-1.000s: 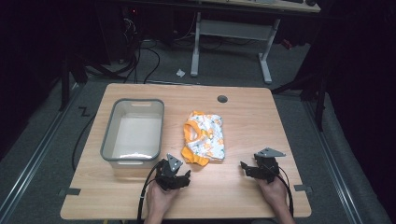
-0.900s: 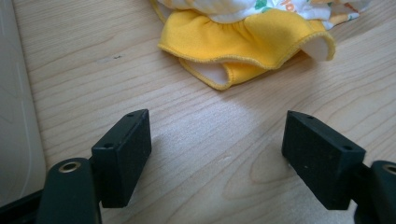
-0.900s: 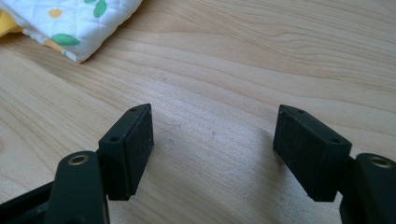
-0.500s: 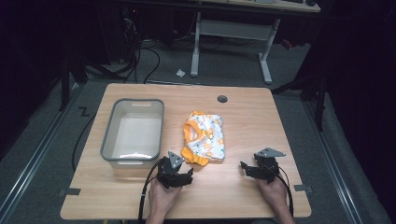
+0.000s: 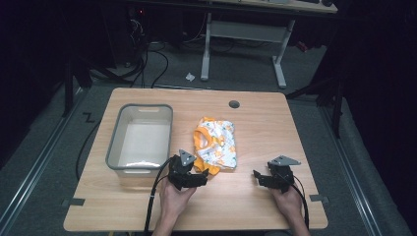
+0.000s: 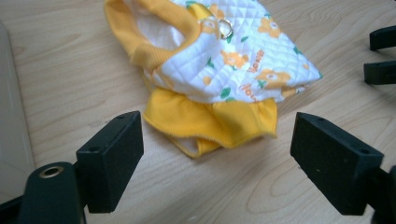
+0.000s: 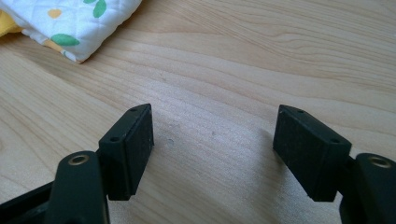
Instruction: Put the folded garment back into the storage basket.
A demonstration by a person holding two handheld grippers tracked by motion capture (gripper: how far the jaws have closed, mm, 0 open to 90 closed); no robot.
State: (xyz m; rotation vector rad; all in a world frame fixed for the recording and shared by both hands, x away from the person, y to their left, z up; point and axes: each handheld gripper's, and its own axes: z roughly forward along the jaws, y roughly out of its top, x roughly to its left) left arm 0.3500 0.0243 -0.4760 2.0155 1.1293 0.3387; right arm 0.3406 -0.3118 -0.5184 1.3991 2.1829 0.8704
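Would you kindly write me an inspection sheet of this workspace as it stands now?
Surface: wooden table, with a round grommet hole near the far edge.
Job's things: folded yellow and white flowered garment lying mid-table; grey plastic bin to its left, nothing seen inside.
Clutter: nothing seen on the table.
Grippers: left gripper open, jaws just been opening, aimed at the garment's yellow hem, nothing between them; right gripper open over bare wood.
Cables: a black cable trails from the left gripper; more cables on the floor beyond.
Surroundings: dark room, grey floor, white desk frame behind, scrap of paper on the floor.
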